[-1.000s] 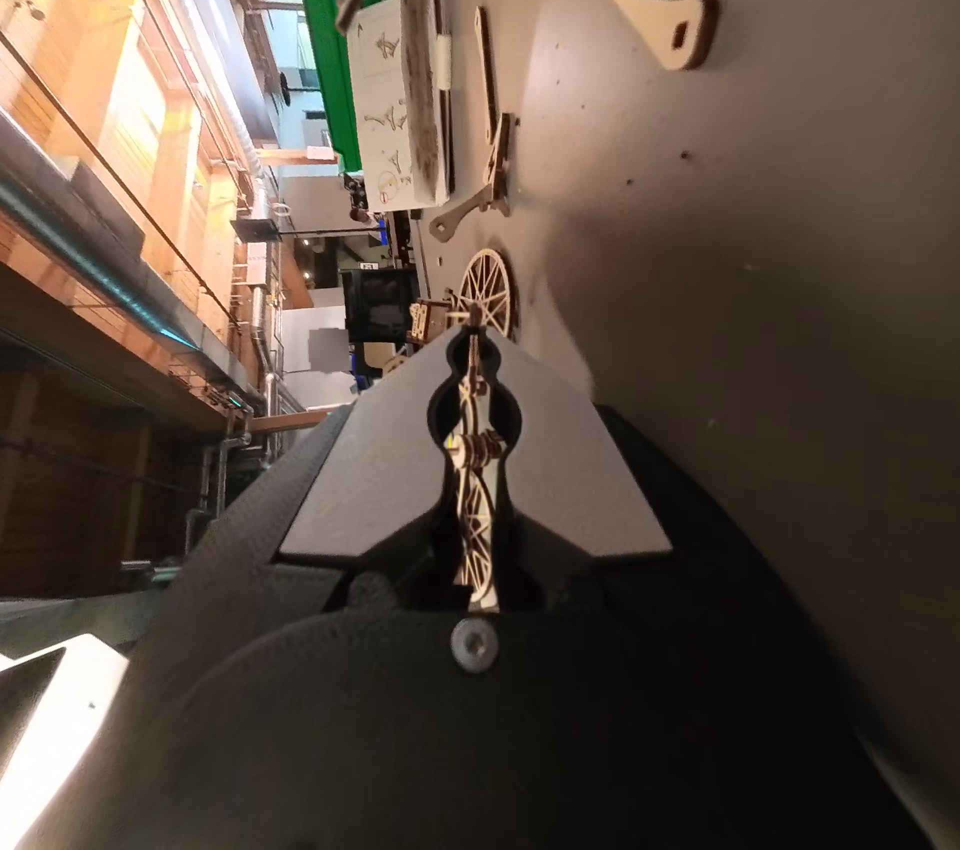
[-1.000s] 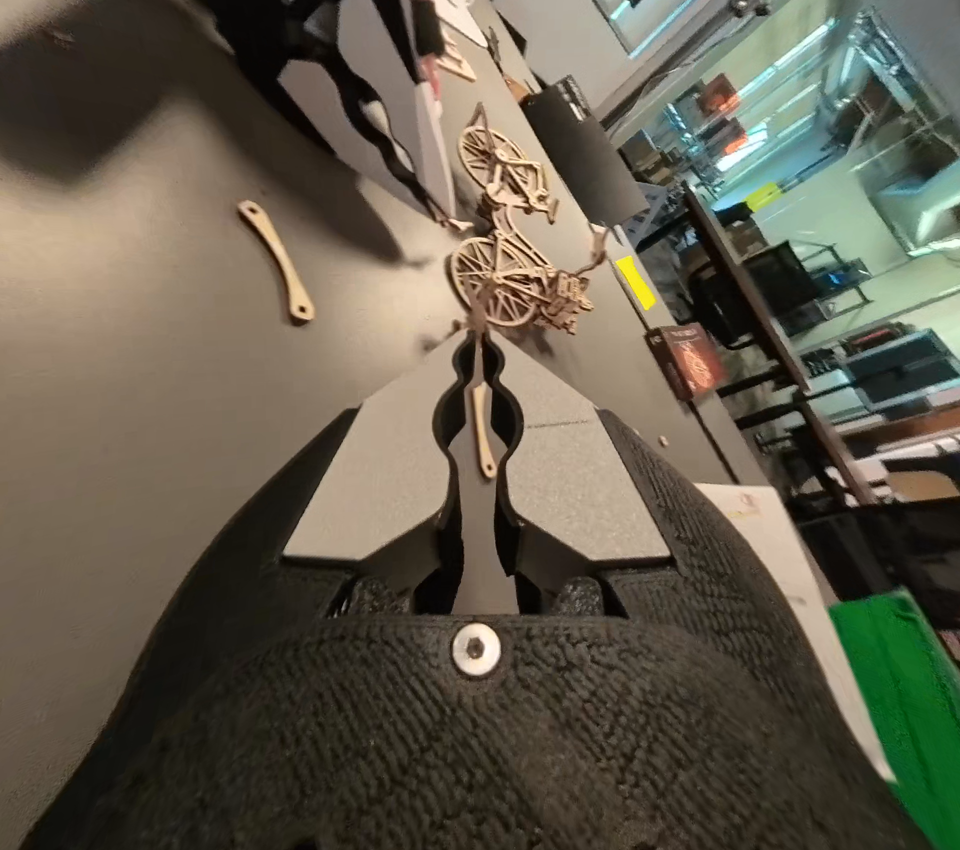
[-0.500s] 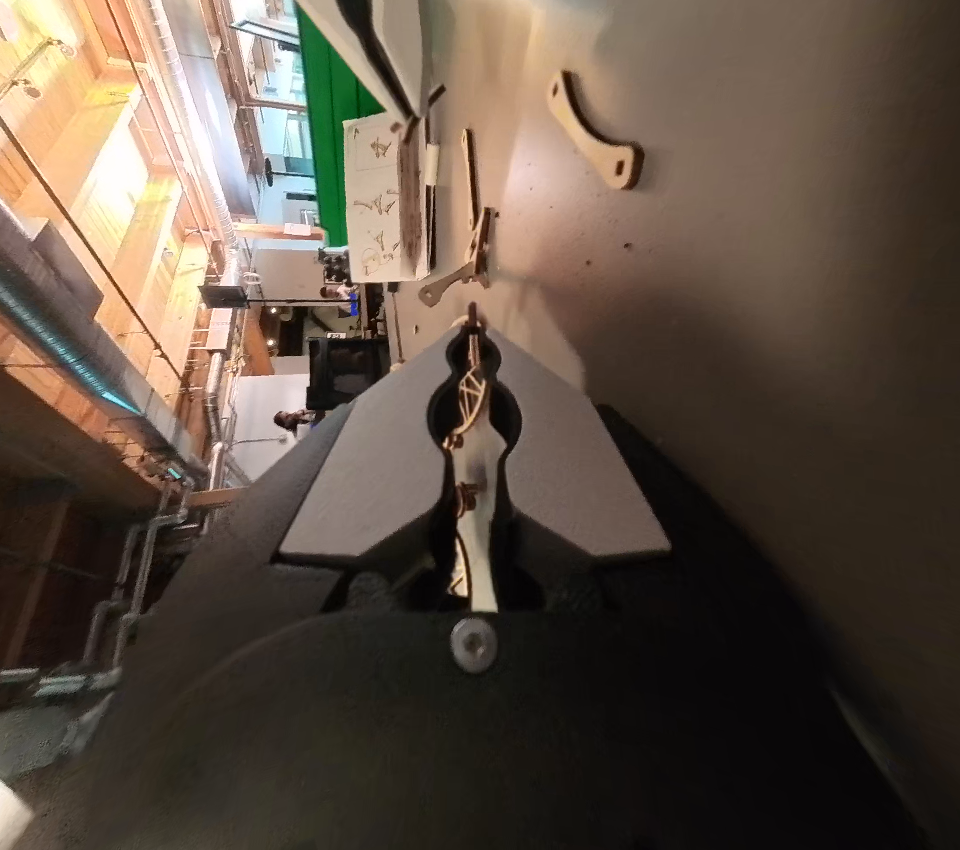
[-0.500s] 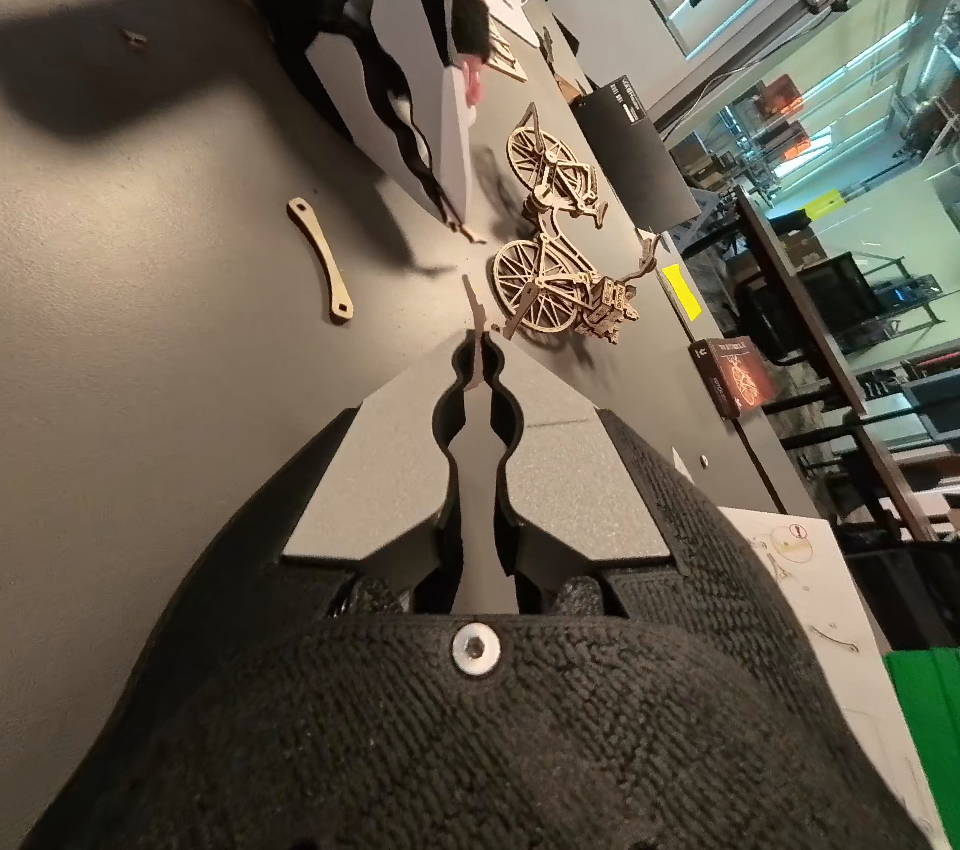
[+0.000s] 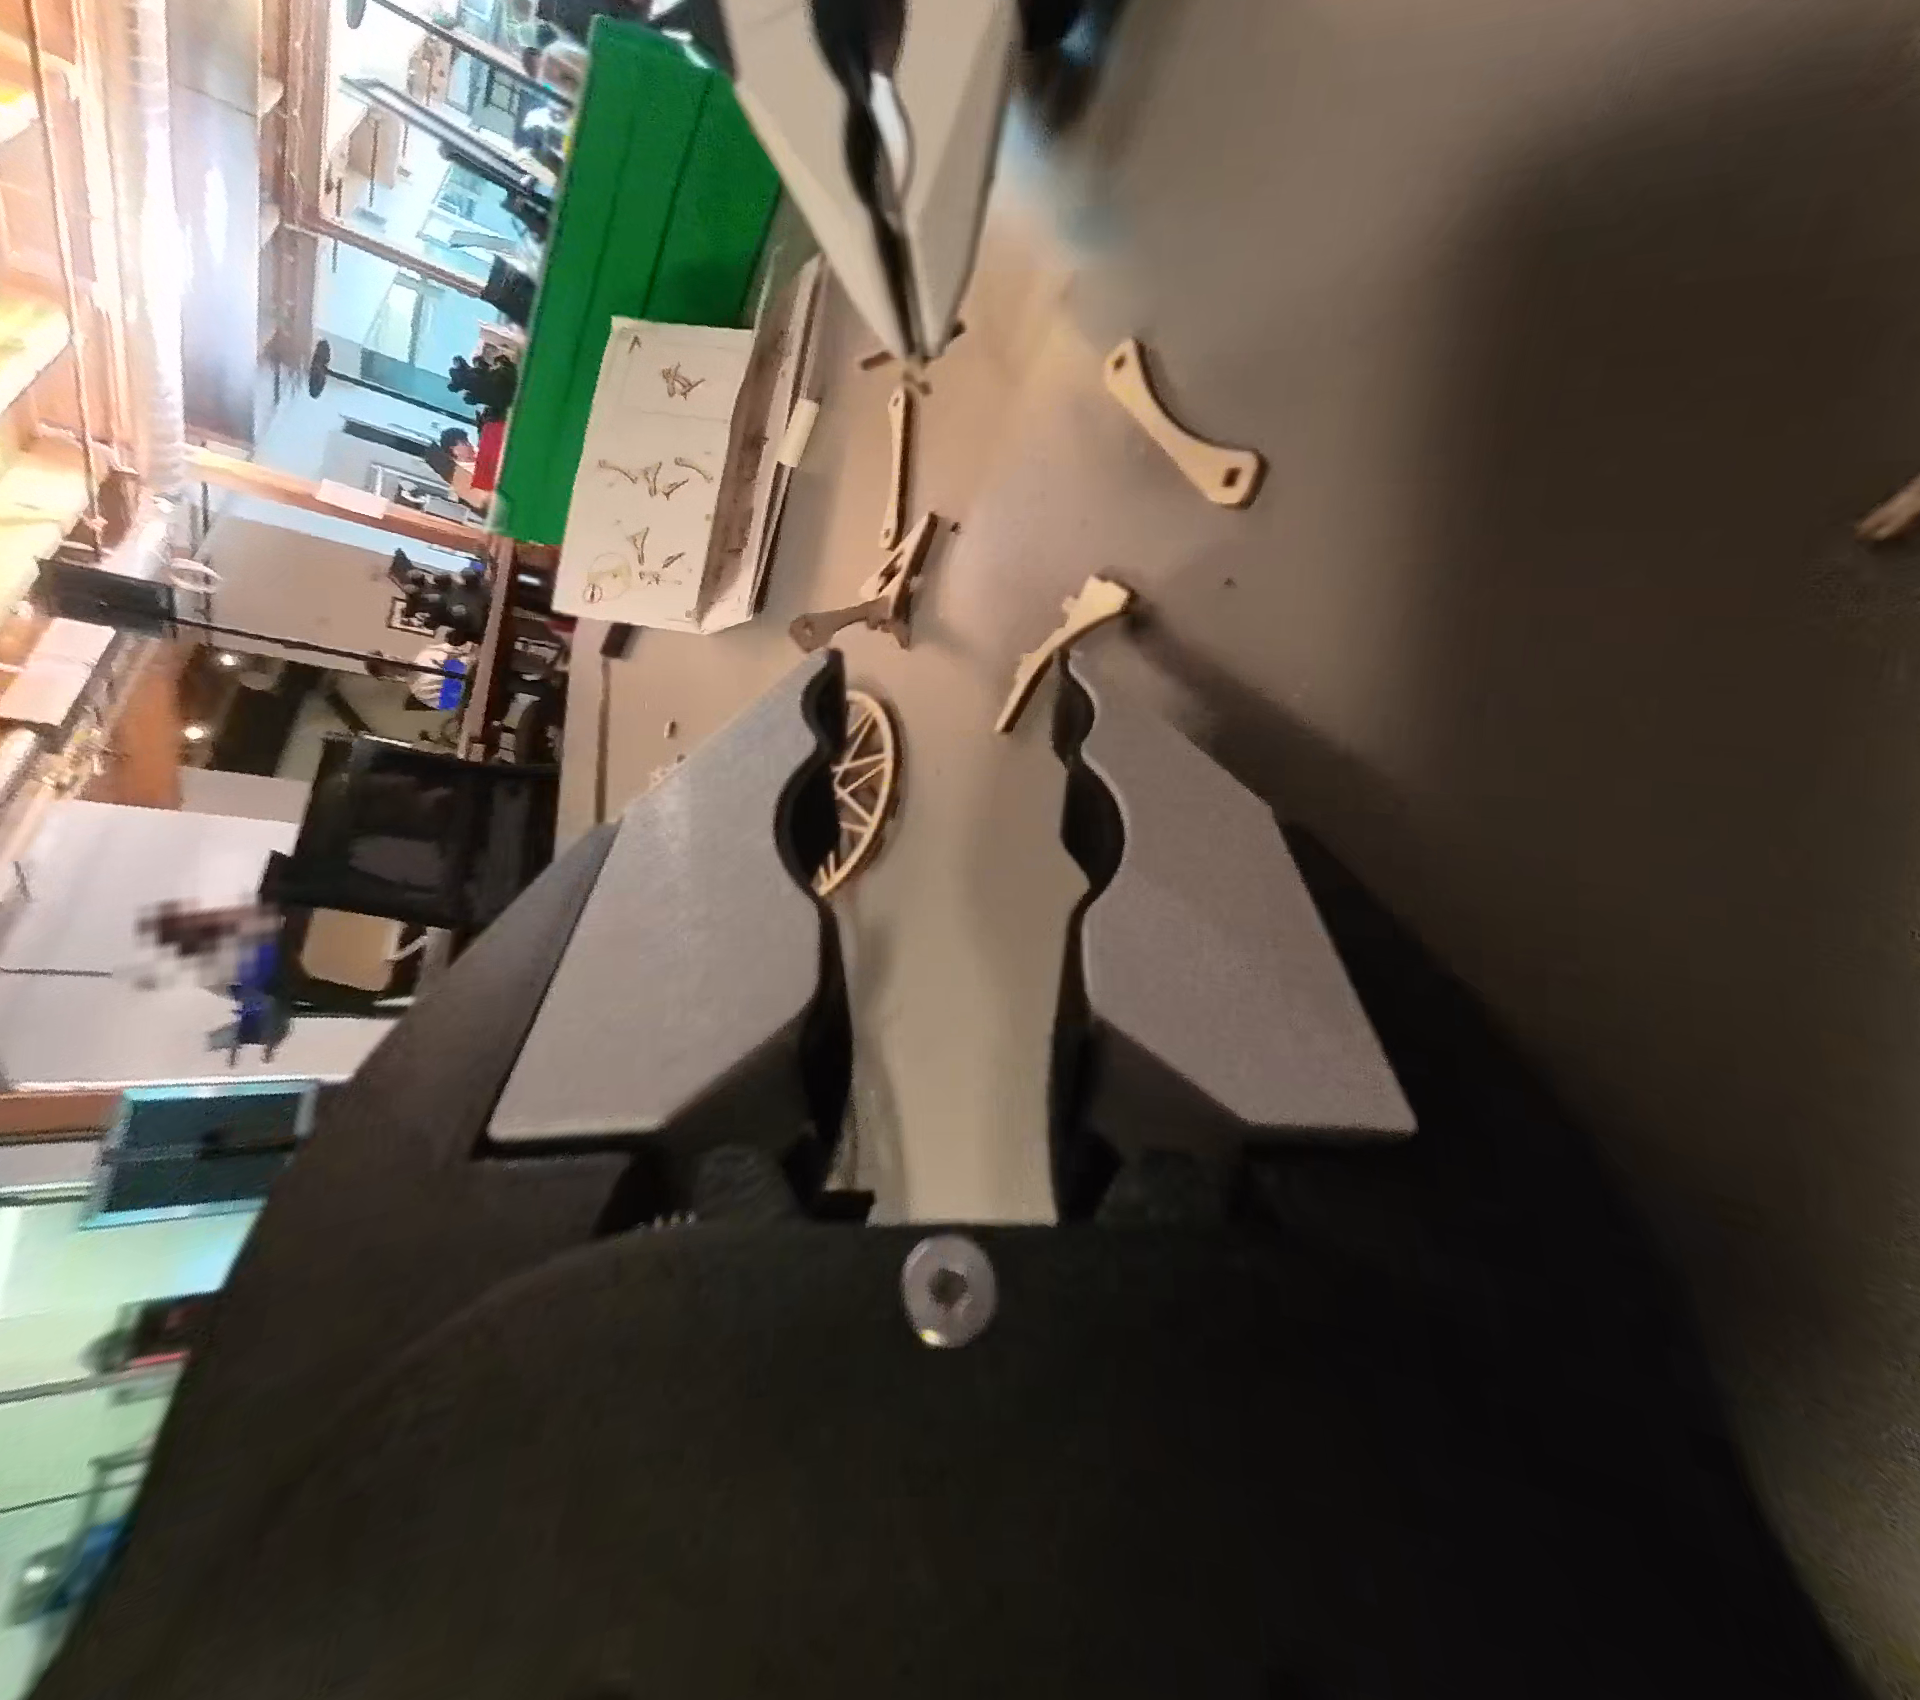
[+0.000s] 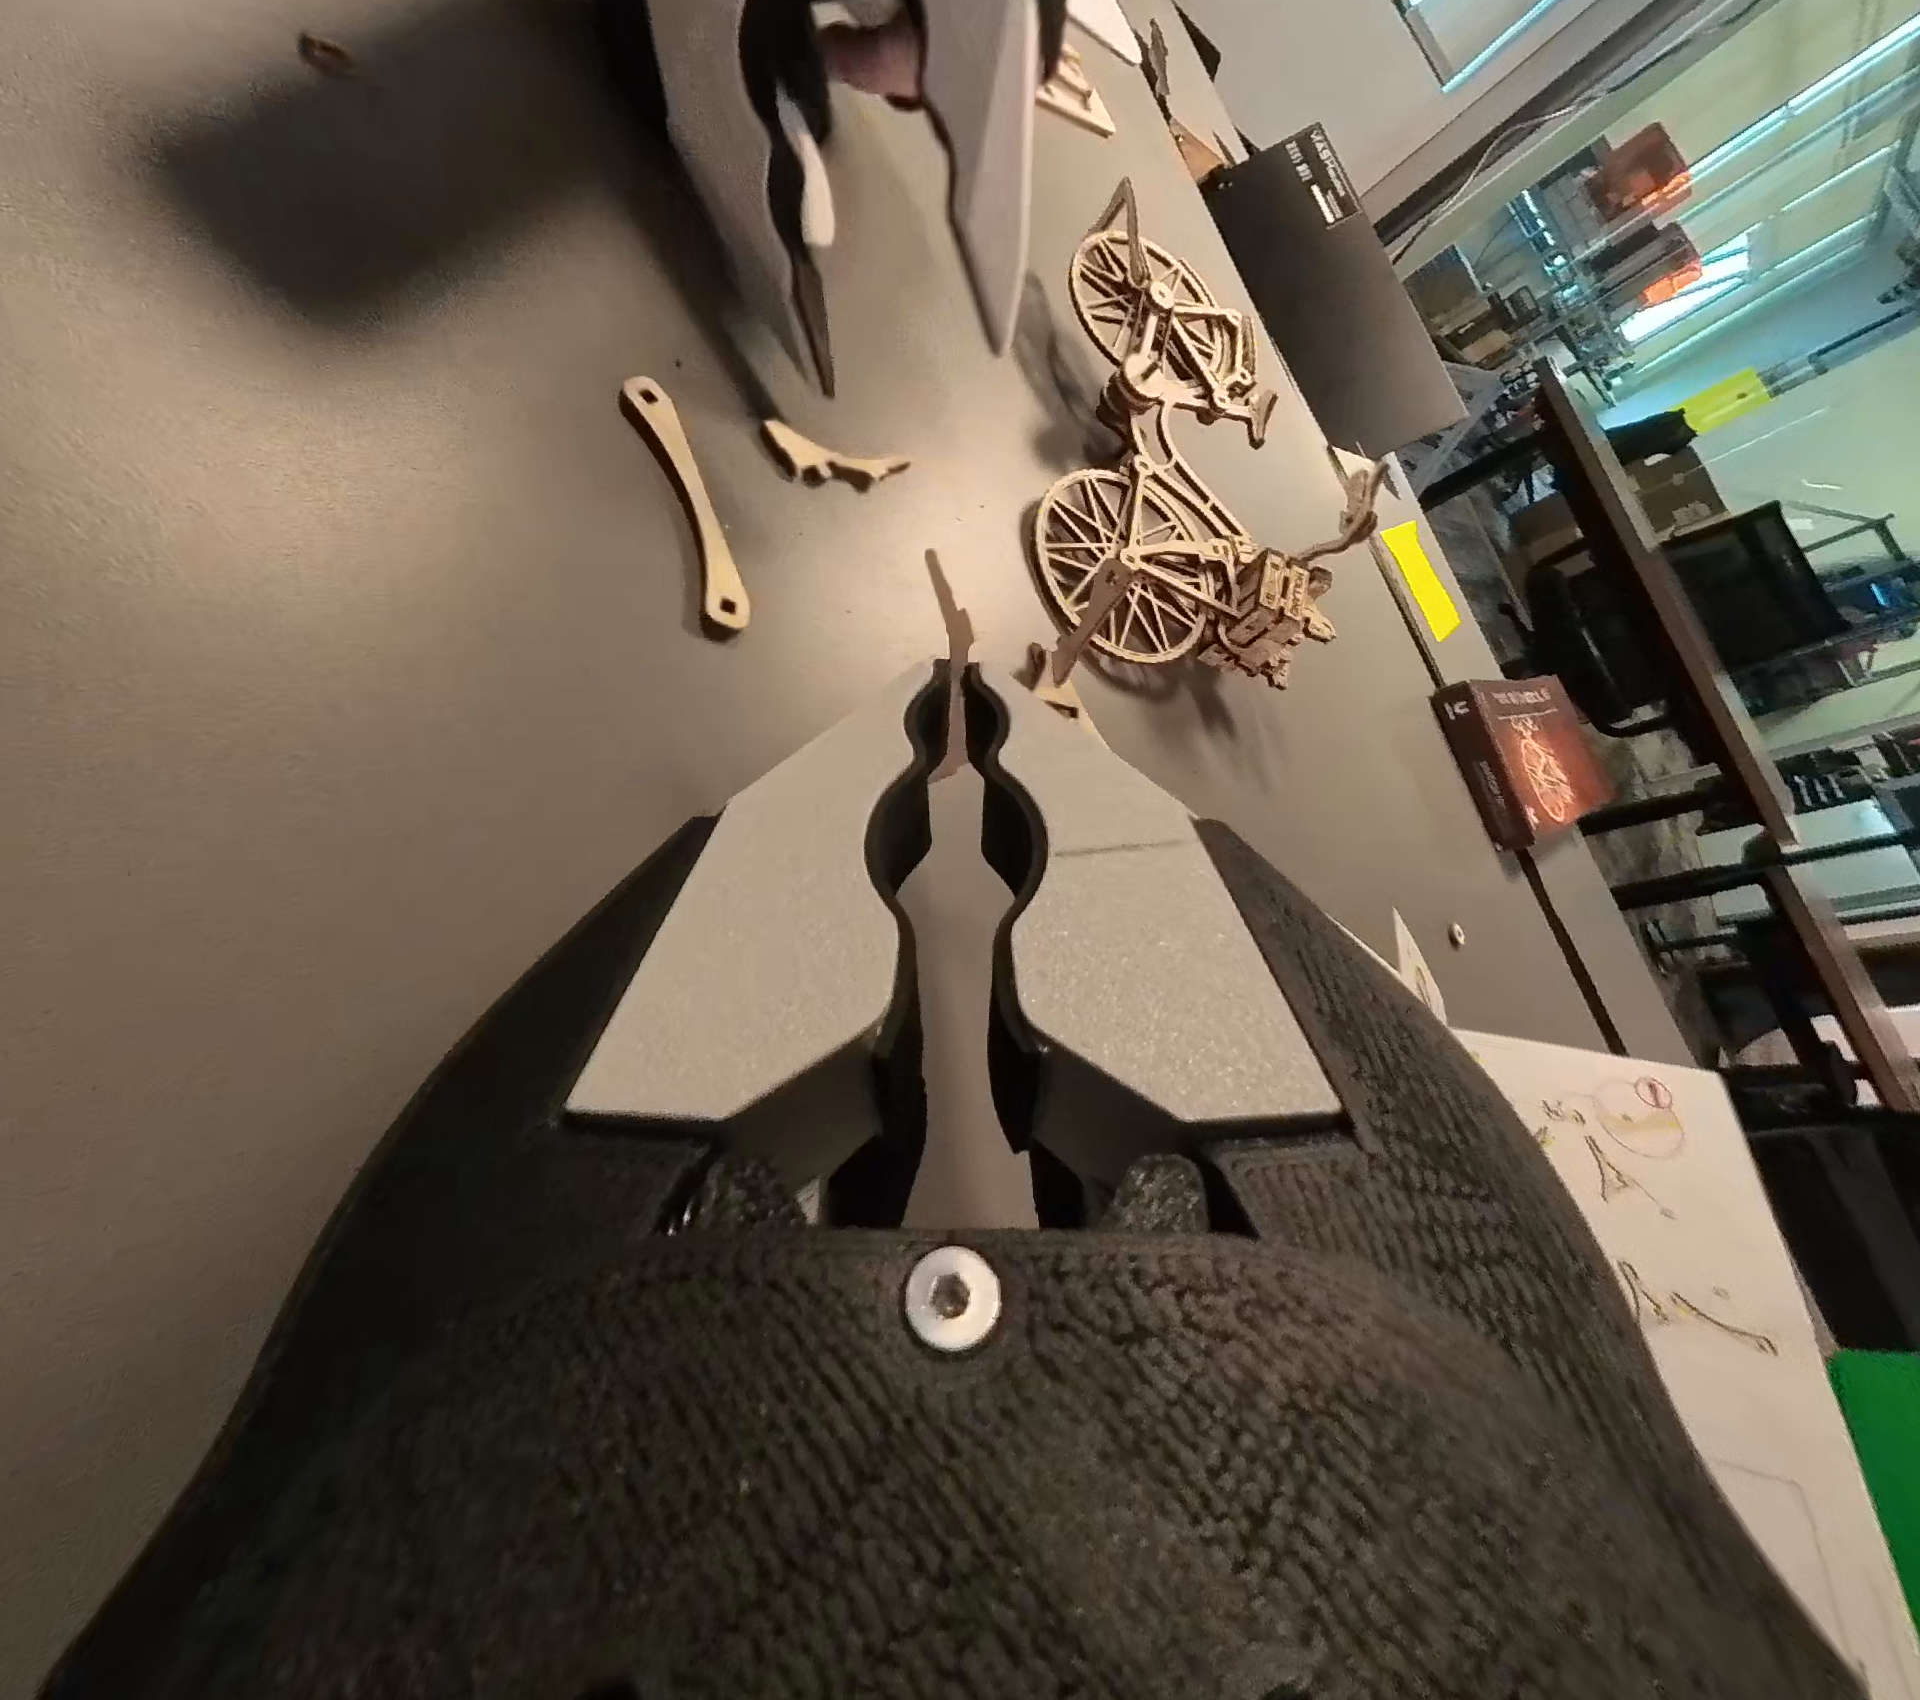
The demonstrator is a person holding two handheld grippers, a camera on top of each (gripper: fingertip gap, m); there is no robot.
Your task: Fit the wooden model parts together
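Observation:
My left gripper [image 5: 951,682] is open and empty, low over the grey table [image 6: 260,611]. A small forked wooden piece [image 5: 1060,642] lies just past its right fingertip; it also shows in the right wrist view [image 6: 831,461]. My right gripper [image 6: 954,676] is shut on a thin wooden strip [image 6: 948,606] that sticks out past its tips. The partly built wooden bicycle [image 6: 1143,570] lies flat on the table to the right of it. One of its wheels [image 5: 864,793] shows between my left fingers. The right gripper [image 5: 906,320] appears shut at the top of the left view.
A curved wooden strip [image 6: 686,497] lies loose on the table, also in the left wrist view [image 5: 1184,424]. A straight stick [image 5: 899,466] and another small part [image 5: 883,585] lie beyond. A black box [image 6: 1330,300], a dark printed box [image 6: 1522,757] and a paper sheet [image 6: 1662,1235] sit along the table's edge. The grippers' ends are close to 8 cm from one another. My left tips are roughly 9 cm from the partly built wooden bicycle [image 6: 1143,570].
My left gripper was shut on the small forked piece; it has opened and the piece now lies on the table. My right gripper has drawn back, still shut on the thin strip.

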